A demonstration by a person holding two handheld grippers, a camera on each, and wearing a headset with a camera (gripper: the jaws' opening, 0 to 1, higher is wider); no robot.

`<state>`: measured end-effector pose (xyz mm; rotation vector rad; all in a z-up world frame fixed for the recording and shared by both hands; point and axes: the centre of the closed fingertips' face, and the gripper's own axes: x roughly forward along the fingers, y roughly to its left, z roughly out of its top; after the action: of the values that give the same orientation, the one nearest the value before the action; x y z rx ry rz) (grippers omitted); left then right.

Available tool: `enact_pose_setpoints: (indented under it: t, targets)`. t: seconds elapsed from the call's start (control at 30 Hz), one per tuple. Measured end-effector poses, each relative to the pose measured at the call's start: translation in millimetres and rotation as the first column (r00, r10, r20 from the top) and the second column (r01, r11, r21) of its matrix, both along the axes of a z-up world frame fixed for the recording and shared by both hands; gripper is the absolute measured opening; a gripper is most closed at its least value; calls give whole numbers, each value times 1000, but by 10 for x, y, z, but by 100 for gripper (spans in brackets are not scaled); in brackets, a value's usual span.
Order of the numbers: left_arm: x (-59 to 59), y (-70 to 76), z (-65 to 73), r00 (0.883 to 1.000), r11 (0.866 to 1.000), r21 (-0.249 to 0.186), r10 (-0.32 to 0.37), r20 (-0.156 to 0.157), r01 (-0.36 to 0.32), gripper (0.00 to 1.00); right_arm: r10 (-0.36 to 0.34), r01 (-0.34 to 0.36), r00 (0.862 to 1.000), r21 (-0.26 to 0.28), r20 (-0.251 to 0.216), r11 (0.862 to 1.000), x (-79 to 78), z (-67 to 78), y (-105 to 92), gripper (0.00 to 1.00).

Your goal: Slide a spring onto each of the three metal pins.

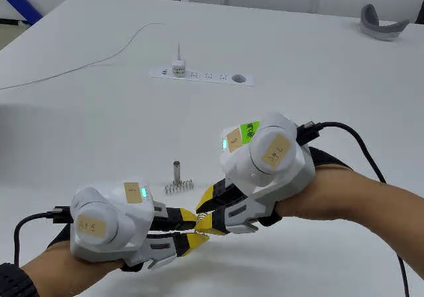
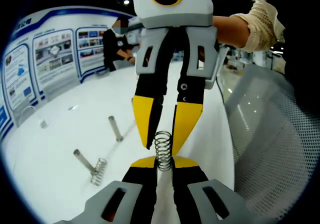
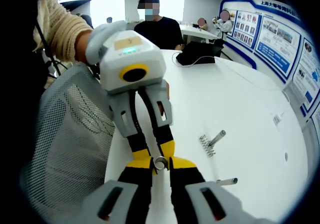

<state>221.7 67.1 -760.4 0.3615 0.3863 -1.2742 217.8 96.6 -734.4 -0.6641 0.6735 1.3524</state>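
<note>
A small steel spring (image 2: 162,151) is held between my two grippers, which face each other tip to tip low over the white table (image 1: 99,124). My left gripper (image 1: 192,238) is shut on one end. The right gripper (image 1: 204,219) pinches the other end, and its view shows the spring (image 3: 160,163) end-on. One metal pin (image 1: 177,172) stands just beyond the tips, with a second spring (image 1: 179,187) lying at its foot. The left gripper view has this pin (image 2: 84,161) and another bare pin (image 2: 116,129). The right gripper view has a pin (image 3: 218,136) and a further pin (image 3: 227,182).
A white power strip (image 1: 199,75) with a plug and a thin cable lies farther back. A grey curved object (image 1: 383,25) rests at the far right corner. A mesh chair (image 2: 270,134) stands by the table edge, and people sit at a far table.
</note>
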Motion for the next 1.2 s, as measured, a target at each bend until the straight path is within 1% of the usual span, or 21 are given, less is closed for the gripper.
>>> enact_pose_setpoints:
  t: [0.23,0.53,0.83,0.93,1.1,1.2]
  targets:
    - [12,-3,7,1000,1000,-4,3,-1,-3,10,-13,13,1000,10,-2,1000,3,-2,-22,14]
    - [27,-16,30,1000,1000,-20,10,-3,-10,10,-23,23,1000,22,-1,999,21,12,-10,12]
    - [51,-10,41,1000,1000,-16,20,12,-20,11,-26,26,1000,18,7,1000,38,23,-10,12]
    - [62,0,40,1000,1000,-13,26,12,-26,13,-27,27,1000,18,8,999,40,29,-12,12]
    - [73,15,33,999,999,-11,38,1,-38,18,-30,30,1000,15,9,999,46,25,-28,12]
    - [80,22,29,999,999,-10,43,2,-43,20,-31,31,999,12,10,999,53,24,-37,12]
